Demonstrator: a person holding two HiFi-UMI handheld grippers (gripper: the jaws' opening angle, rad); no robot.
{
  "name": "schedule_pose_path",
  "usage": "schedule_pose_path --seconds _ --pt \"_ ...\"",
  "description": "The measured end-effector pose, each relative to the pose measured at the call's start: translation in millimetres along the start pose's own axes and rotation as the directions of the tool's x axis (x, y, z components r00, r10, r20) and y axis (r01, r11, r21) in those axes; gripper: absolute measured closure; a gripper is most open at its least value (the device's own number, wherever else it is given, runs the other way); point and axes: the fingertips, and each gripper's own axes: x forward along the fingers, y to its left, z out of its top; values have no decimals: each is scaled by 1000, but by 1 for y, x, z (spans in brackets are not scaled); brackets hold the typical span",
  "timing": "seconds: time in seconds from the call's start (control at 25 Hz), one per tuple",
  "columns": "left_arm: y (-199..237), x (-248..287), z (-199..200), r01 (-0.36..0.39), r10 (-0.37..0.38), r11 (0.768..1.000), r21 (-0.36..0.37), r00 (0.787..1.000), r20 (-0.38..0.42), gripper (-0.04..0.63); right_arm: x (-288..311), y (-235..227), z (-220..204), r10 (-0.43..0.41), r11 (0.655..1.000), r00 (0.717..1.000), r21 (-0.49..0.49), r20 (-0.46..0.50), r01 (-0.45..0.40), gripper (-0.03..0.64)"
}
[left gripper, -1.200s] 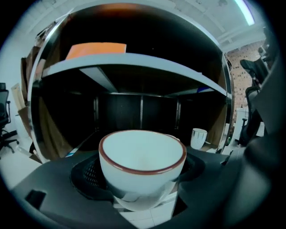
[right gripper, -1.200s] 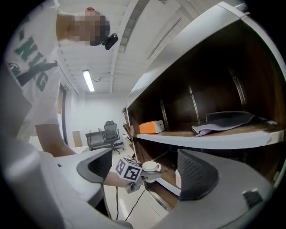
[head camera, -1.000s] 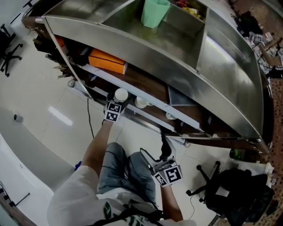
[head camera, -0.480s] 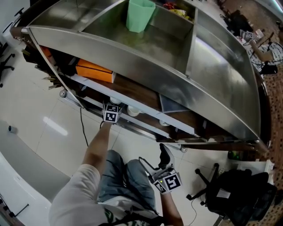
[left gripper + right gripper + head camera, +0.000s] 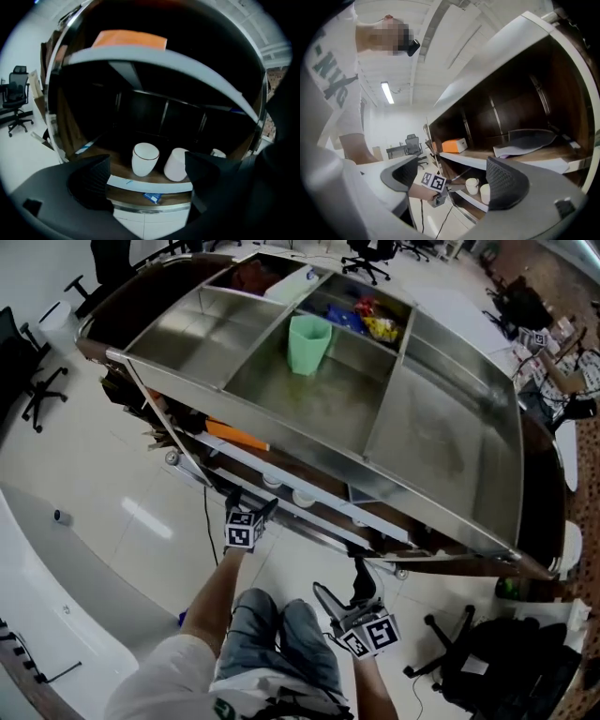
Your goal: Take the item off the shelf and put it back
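Note:
A white cup with a dark rim (image 5: pixel 144 159) stands upright on the low wooden shelf (image 5: pixel 123 165), just past my left gripper (image 5: pixel 147 171). That gripper's jaws are opening, and the cup is apart from both pads. In the head view the left gripper (image 5: pixel 255 514) sits at the shelf's front edge, with the cup (image 5: pixel 273 482) behind it. My right gripper (image 5: pixel 452 168) hangs open and empty lower down, away from the shelf (image 5: pixel 354 579). From the right gripper view I see the left gripper (image 5: pixel 436 190) in front of the cup (image 5: pixel 471 185).
A second white cup (image 5: pixel 176 164) stands right of the first, and a third (image 5: pixel 216 153) further right. An orange box (image 5: pixel 129 39) lies on the shelf above. The steel top (image 5: pixel 441 437) holds a green bin (image 5: pixel 308 343). A black office chair (image 5: pixel 487 662) stands at the lower right.
The left gripper carried the white cup into the low shelf, opened its jaws and drew back, leaving the cup standing there. The right gripper stayed low and open.

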Motion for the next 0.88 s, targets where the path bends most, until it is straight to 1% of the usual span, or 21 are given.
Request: schedule_pose_path --seconds 0.12,0.24,0.32,0.52,0.6,0.68,0.8,0.88 --pt "-28 -74 51 23 -24 1000 21 999 48 107 -6 17 53 8 1000 1000 13 27 -8 152" --pt "-68 -154 132 54 -63 996 71 989 131 109 -11 29 112 10 1000 998 7 64 -10 152" --pt "-87 -203 182 51 -76 991 125 976 203 110 -16 37 149 11 1000 996 -19 93 -9 152" --pt "-118 -312 272 13 -86 976 216 939 332 114 -41 54 217 -14 996 988 -80 156 26 152" --pt "-131 -346 297 4 -91 973 232 927 365 141 -50 56 234 -27 995 984 -90 179 44 152" --pt "-143 -377 312 -11 -84 973 231 915 395 141 -61 60 248 -49 990 976 -121 210 76 152" --pt "-157 -418 334 -35 -50 983 182 894 446 141 -75 73 275 -100 967 951 -197 292 162 152" --pt "-160 -434 338 -51 -37 983 178 888 458 141 -76 84 285 -120 956 942 -219 315 195 155"
